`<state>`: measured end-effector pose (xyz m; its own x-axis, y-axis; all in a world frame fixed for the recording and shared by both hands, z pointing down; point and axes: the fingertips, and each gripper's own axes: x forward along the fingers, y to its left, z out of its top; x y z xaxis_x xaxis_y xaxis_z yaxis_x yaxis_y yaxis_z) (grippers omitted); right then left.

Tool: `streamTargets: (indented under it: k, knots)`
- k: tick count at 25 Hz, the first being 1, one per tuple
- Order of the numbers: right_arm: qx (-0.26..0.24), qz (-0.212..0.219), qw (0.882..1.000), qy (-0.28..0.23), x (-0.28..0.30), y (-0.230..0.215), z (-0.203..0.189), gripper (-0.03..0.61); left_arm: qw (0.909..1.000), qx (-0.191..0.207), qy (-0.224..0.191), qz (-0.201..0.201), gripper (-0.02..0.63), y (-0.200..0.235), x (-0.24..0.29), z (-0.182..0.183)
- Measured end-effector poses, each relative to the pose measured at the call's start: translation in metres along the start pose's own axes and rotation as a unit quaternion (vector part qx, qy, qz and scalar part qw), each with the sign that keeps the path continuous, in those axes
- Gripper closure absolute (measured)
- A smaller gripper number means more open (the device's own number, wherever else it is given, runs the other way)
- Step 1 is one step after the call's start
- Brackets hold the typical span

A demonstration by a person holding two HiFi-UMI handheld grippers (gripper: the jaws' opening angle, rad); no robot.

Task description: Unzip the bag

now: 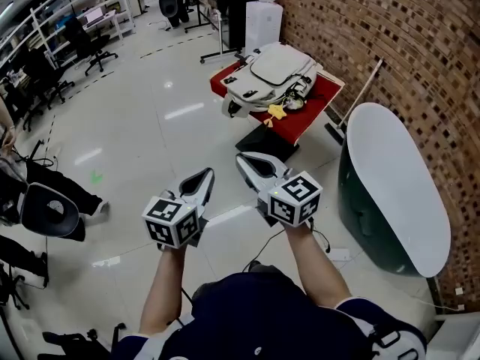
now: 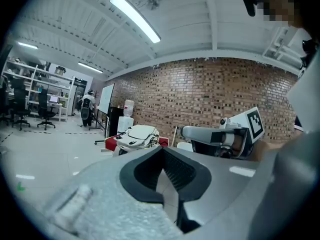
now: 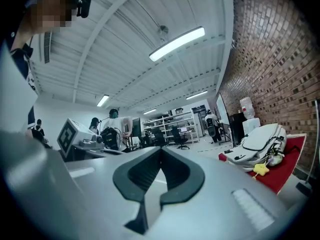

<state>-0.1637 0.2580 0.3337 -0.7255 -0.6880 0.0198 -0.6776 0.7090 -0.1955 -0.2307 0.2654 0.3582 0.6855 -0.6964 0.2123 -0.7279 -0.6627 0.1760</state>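
Note:
A cream backpack (image 1: 276,72) lies on a small table with a red top (image 1: 319,100), far ahead of me; a yellow star charm (image 1: 276,112) hangs at its near side. Both grippers hover in the air well short of it, above the floor. My left gripper (image 1: 207,174) is shut with nothing between its jaws, and so is my right gripper (image 1: 243,158). In the left gripper view the backpack (image 2: 140,134) shows beyond the closed tips (image 2: 162,149). The right gripper view has the backpack (image 3: 260,142) at the right, past its own tips (image 3: 160,151).
A brick wall (image 1: 420,43) runs along the right. A white oval tabletop on a dark base (image 1: 397,186) stands close to my right. An office chair (image 1: 49,212) and a seated person's legs are at the left. A white water dispenser (image 1: 262,21) stands behind the red table.

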Motion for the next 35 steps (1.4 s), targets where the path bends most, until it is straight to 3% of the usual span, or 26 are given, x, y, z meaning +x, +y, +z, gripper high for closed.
streamTargets:
  k: [9, 16, 25, 35]
  knots:
    - [0.023, -0.055, 0.998, 0.01, -0.037, -0.101, -0.008, 0.574, 0.999, -0.003, 0.032, -0.03, 0.612, -0.017, 0.09, -0.011]
    - [0.036, -0.103, 0.994, 0.03, -0.021, -0.154, -0.028, 0.574, 0.9963, 0.004, 0.041, -0.076, 0.612, 0.007, 0.156, -0.014]
    - [0.032, -0.184, 0.98, 0.062, 0.021, -0.249, -0.027, 0.574, 0.9878, -0.015, 0.027, -0.152, 0.612, 0.057, 0.266, 0.004]
    - [0.054, -0.255, 0.962, 0.081, 0.045, -0.312, -0.036, 0.574, 0.9728, -0.024, 0.064, -0.221, 0.612, 0.082, 0.345, 0.005]
